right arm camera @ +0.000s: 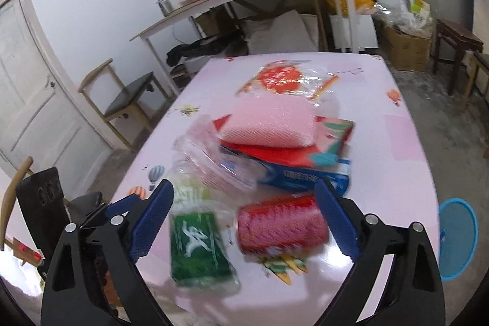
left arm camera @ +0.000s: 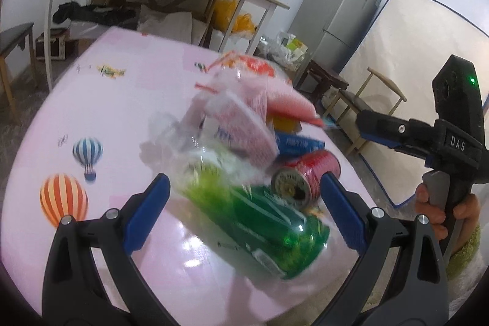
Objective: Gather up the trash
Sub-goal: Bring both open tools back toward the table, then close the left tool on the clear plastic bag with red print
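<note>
in the left wrist view, the left claw is seen spread wide above a pink balloon-printed table, with nothing pinched; a crushed green plastic bottle lies between its blue pads, seemingly untouched, though blur makes contact hard to judge. just beyond it, toward the table's right edge, a red cylindrical tin can lies on its side, and a crumpled clear plastic bag is heaped over a blue cardboard box. the right claw is seen past the right edge, held by a hand; "das" can be read on its body. whether its jaws are spread cannot be told from this view.

in the right wrist view, the right claw is shown spread wide and empty, the red can and the green bottle lying between its pads near the table's near edge. a white running figure is printed on the green label; no other writing can be read. behind, a pink ribbed foam sheet rests on a red flat carton over the blue box, and a clear red-printed wrapper lies toward the far edge.

the can is judged light, stiff, and prone to rolling, best taken across its round side. the bottle is judged light and springy, best pinched at its flattened middle. the bag and wrapper are judged flimsy and slippery.
</note>
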